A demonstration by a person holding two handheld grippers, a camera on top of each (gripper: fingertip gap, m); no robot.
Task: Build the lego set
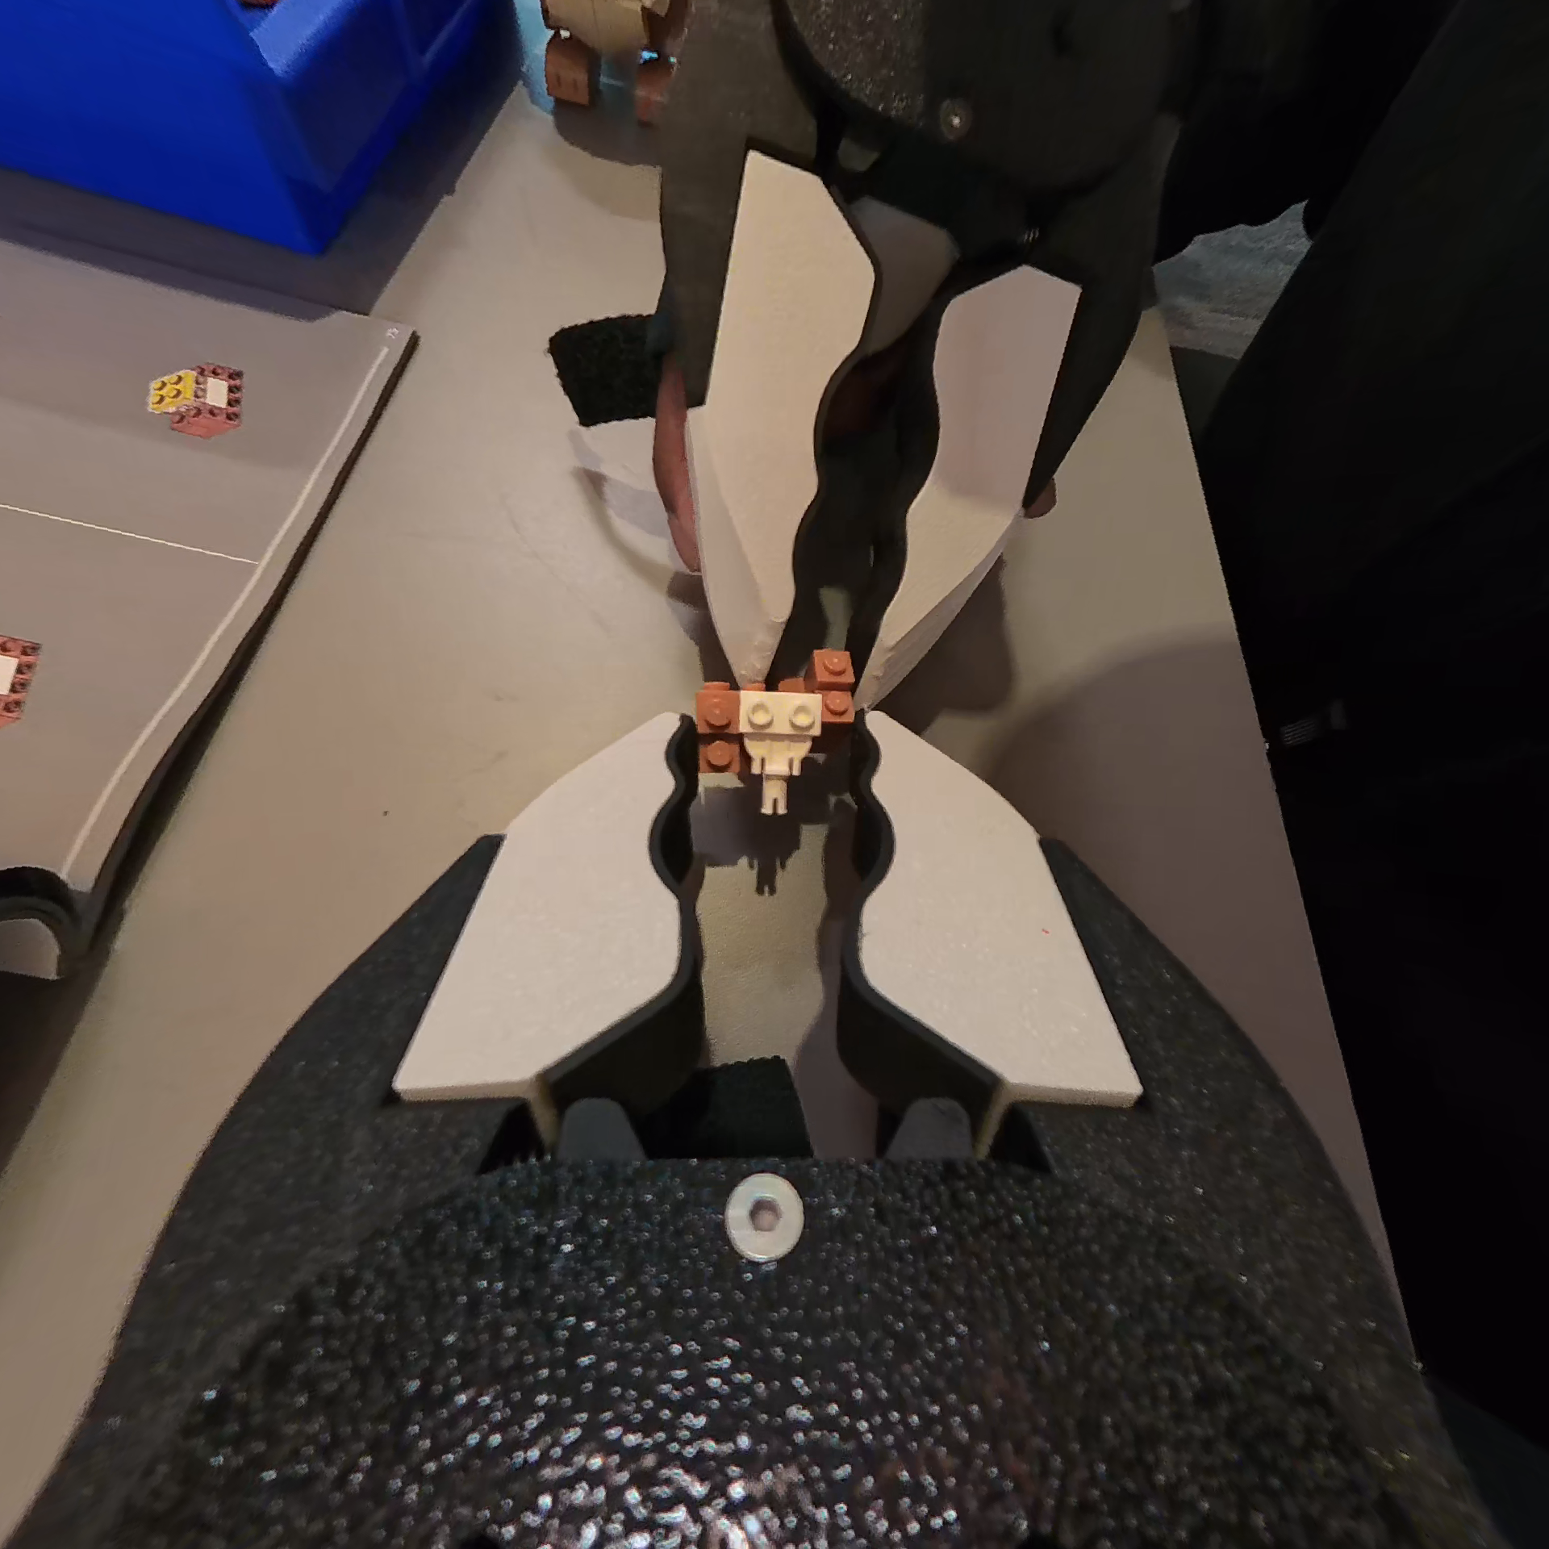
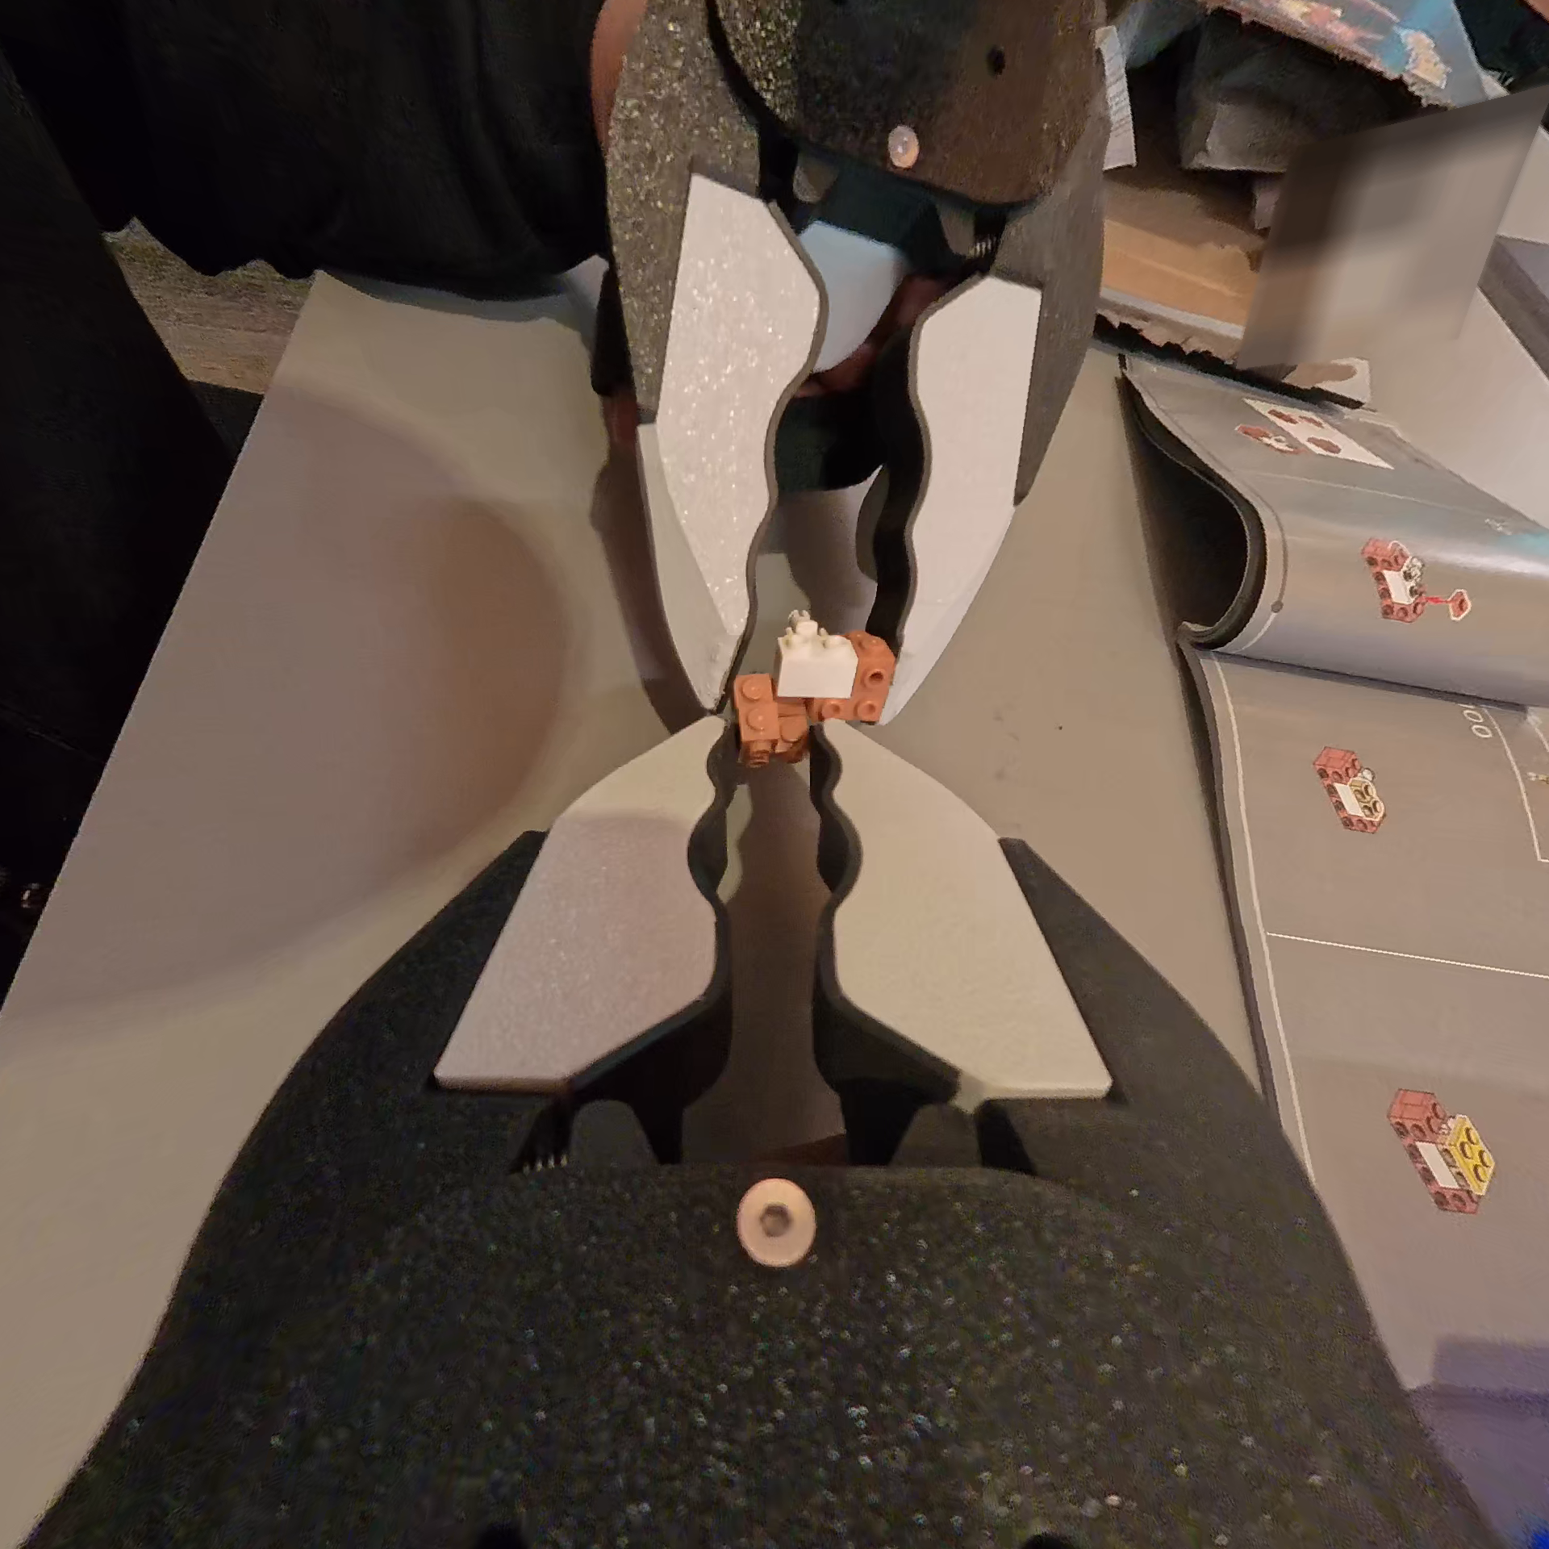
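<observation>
A small assembly of brown and white bricks (image 1: 775, 721) hangs above the grey table (image 1: 419, 754), between two grippers that face each other. My left gripper (image 1: 775, 738) is shut on the assembly, with its pads pressing on the brown sides. In the right wrist view it comes down from the top (image 2: 809, 696), around the white brick (image 2: 817, 670). My right gripper (image 2: 771, 742) is shut on a small brown brick piece (image 2: 767, 729) that sits against the assembly's near end. In the left wrist view its tips (image 1: 817, 675) close on a brown brick (image 1: 834, 670).
An open instruction booklet lies beside the grippers (image 1: 168, 503) (image 2: 1383, 838). A blue bin (image 1: 209, 109) and a brown brick model (image 1: 603, 59) stand at the back. A black patch (image 1: 603, 369) is on the table. Cardboard and clutter (image 2: 1173, 260) lie beyond the booklet. My two grippers' fingertips are within a few centimetres of each other.
</observation>
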